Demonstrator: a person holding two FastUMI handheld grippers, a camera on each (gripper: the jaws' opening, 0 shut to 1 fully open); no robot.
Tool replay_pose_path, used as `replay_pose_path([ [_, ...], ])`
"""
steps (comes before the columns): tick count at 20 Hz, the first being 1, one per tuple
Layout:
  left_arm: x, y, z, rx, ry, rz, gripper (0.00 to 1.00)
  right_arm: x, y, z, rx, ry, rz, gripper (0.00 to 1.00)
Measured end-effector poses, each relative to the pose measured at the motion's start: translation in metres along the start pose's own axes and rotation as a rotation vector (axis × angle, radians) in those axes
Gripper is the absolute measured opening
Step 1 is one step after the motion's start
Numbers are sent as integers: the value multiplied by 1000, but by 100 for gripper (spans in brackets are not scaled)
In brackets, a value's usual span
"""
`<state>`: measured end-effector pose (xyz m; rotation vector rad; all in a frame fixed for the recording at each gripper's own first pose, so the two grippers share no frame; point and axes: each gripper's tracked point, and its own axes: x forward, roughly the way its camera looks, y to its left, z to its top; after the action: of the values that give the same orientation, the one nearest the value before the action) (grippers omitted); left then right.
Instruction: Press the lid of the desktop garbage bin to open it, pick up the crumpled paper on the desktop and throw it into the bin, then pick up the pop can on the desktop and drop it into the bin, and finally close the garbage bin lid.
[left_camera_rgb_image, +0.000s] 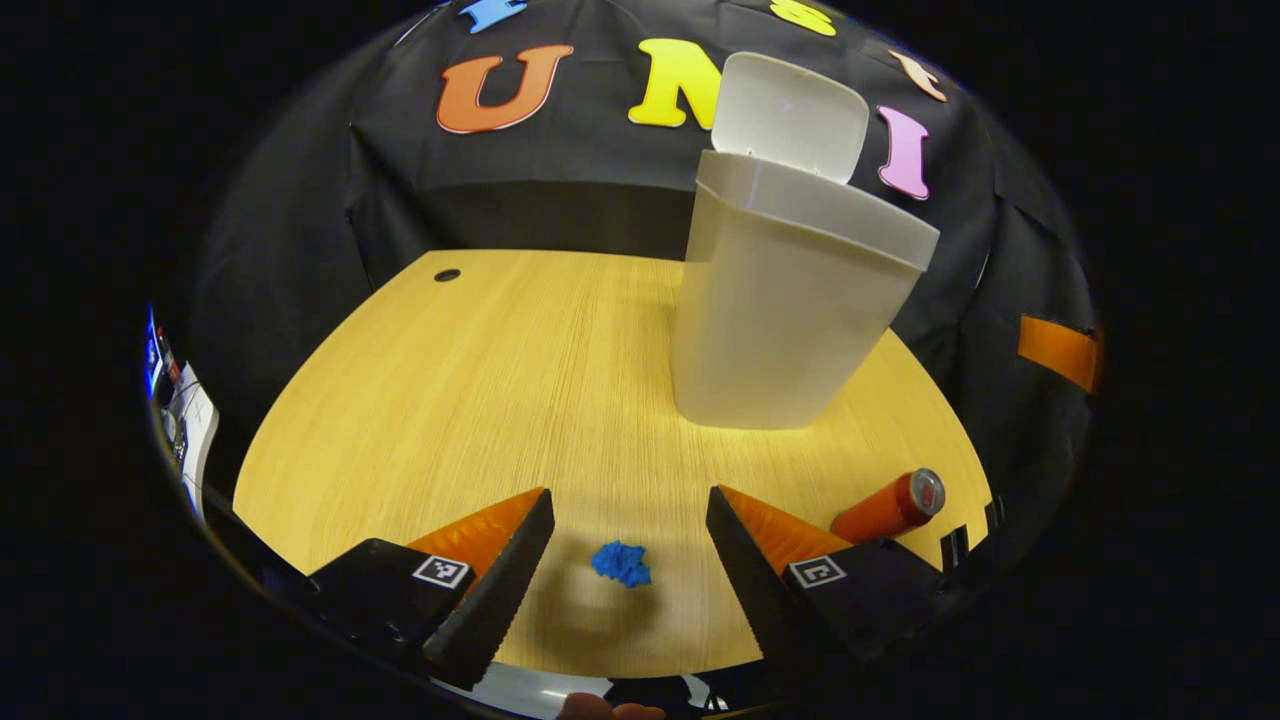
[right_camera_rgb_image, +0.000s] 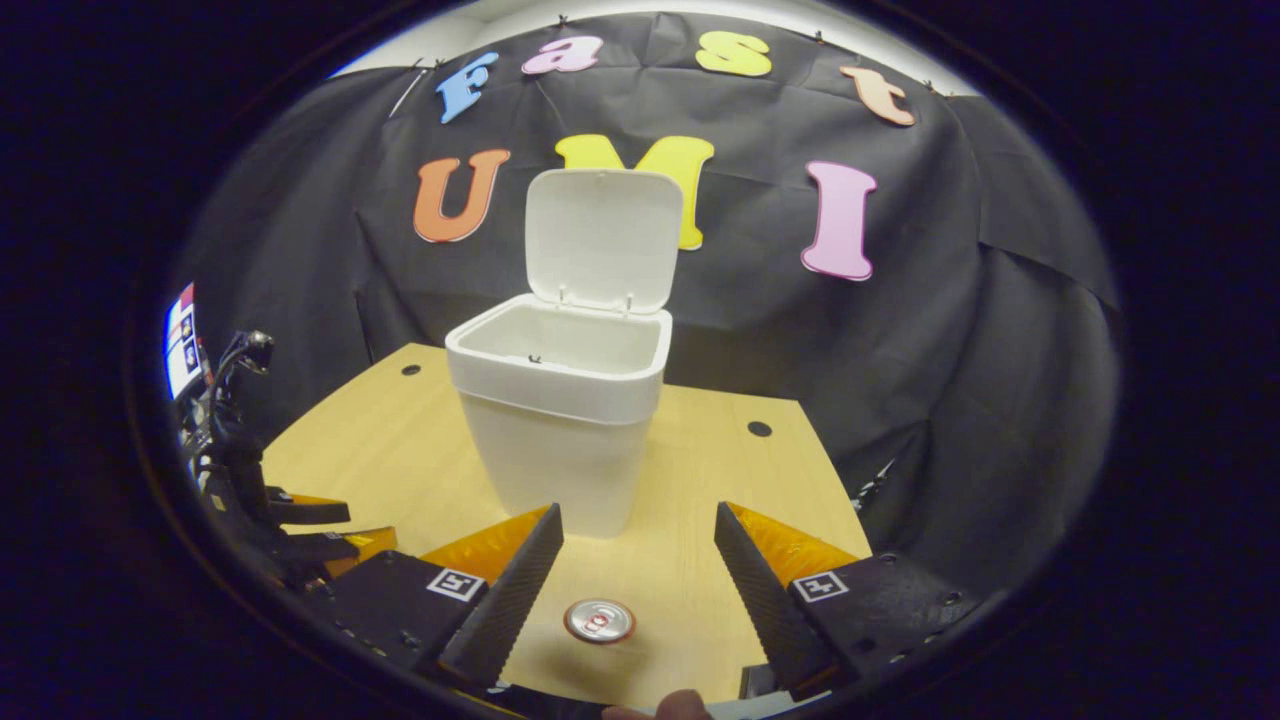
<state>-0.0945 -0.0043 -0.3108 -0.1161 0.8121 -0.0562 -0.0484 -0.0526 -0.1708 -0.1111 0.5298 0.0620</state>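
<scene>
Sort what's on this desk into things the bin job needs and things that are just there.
Needed:
- bin, lid already up
- blue crumpled paper, between the open left gripper fingers
- can, standing under the open right gripper

Just there:
- desk with its cable holes
- orange tape on the wall cloth

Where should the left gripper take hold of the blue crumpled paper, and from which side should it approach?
Grip the blue crumpled paper across its middle, coming down from above. It is a small, low, irregular wad lying free on the table, already between the left gripper's open fingers.
</scene>
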Motion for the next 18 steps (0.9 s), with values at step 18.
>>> replay_pose_path([
  [18, 50, 30, -61, 71, 258, 55, 78, -23, -10, -52, 80, 159, -64, 96],
])
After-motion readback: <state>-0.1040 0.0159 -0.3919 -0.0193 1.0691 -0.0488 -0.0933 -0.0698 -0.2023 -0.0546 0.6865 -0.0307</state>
